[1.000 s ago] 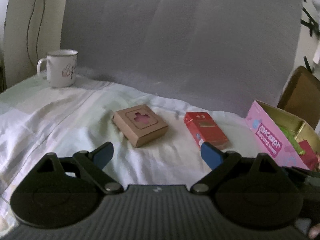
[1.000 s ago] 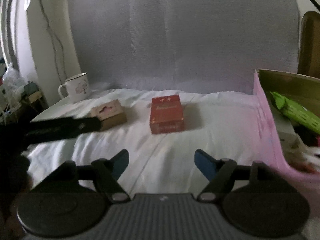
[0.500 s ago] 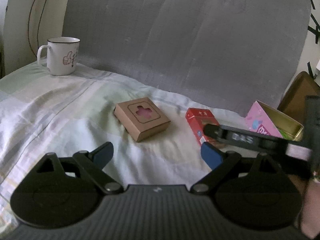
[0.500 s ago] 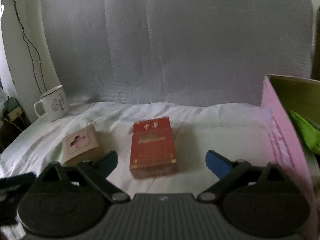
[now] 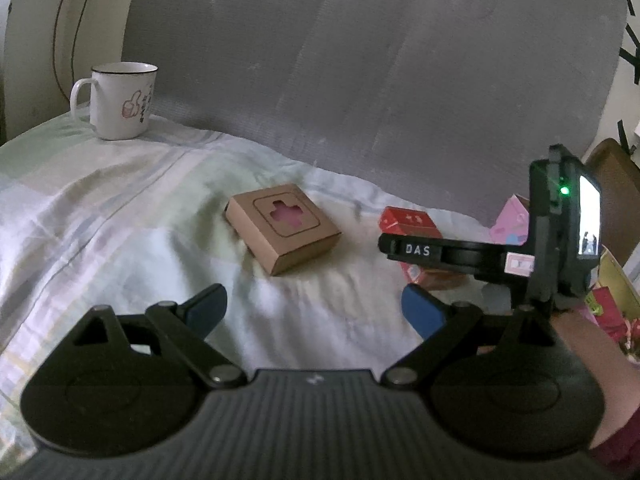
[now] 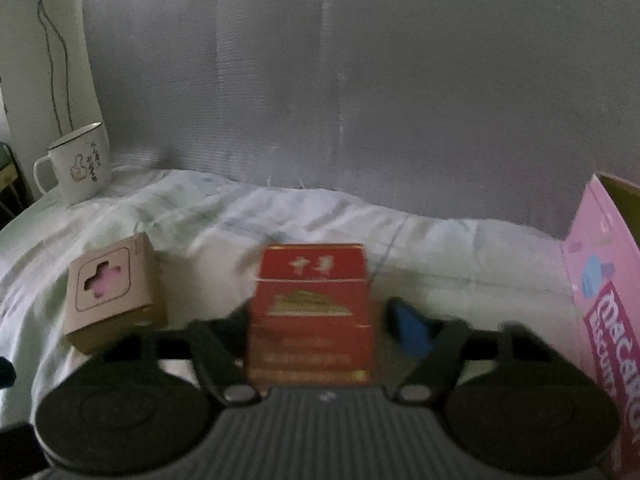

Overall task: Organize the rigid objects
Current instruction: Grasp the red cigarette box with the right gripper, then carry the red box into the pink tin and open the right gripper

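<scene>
The right gripper (image 6: 320, 320) is closing around the red pack (image 6: 310, 312), a gap showing beside its blue finger (image 6: 410, 330). The left gripper (image 5: 316, 306) gapes empty. The pink box (image 6: 608, 300) reads "macaron".

Our right tongs (image 6: 316, 332) have come forward from near the pink box (image 6: 604, 300) to straddle the red cigarette pack (image 6: 312, 312), jaws closing around it; pads not yet pressing.
</scene>
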Demonstrator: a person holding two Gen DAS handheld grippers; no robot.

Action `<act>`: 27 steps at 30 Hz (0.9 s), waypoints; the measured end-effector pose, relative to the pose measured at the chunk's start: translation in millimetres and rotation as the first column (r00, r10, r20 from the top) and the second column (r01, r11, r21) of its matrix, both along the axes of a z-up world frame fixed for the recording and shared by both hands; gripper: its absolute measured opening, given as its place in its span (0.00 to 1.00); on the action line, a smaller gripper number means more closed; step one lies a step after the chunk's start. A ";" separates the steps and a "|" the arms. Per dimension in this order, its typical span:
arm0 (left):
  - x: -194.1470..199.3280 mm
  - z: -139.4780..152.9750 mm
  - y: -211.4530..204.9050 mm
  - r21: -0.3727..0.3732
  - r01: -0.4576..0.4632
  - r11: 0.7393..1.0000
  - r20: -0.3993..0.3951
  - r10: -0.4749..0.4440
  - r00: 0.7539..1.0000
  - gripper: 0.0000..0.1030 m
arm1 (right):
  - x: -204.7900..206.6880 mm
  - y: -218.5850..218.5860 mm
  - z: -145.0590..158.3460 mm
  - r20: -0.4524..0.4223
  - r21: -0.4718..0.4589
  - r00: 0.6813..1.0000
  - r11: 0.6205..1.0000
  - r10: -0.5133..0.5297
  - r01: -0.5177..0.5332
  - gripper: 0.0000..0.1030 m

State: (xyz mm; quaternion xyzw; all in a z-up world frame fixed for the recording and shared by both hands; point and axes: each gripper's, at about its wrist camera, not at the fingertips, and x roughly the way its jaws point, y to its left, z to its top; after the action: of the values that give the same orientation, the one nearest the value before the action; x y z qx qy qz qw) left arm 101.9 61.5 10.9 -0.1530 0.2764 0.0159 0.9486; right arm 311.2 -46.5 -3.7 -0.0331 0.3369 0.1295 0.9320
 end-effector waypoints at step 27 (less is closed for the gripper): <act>7.7 -6.8 -6.4 -0.062 0.182 0.981 0.024 -0.181 0.983 0.92 | -169.1 -26.6 10.7 0.009 0.000 0.975 0.975 0.223 -0.223 0.55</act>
State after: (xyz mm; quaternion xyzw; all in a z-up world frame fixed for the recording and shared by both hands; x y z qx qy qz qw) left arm 109.5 55.0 4.1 -0.1574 0.2807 -0.0807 0.9433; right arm 142.1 -73.1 7.0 -0.0708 0.3267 0.2336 0.9130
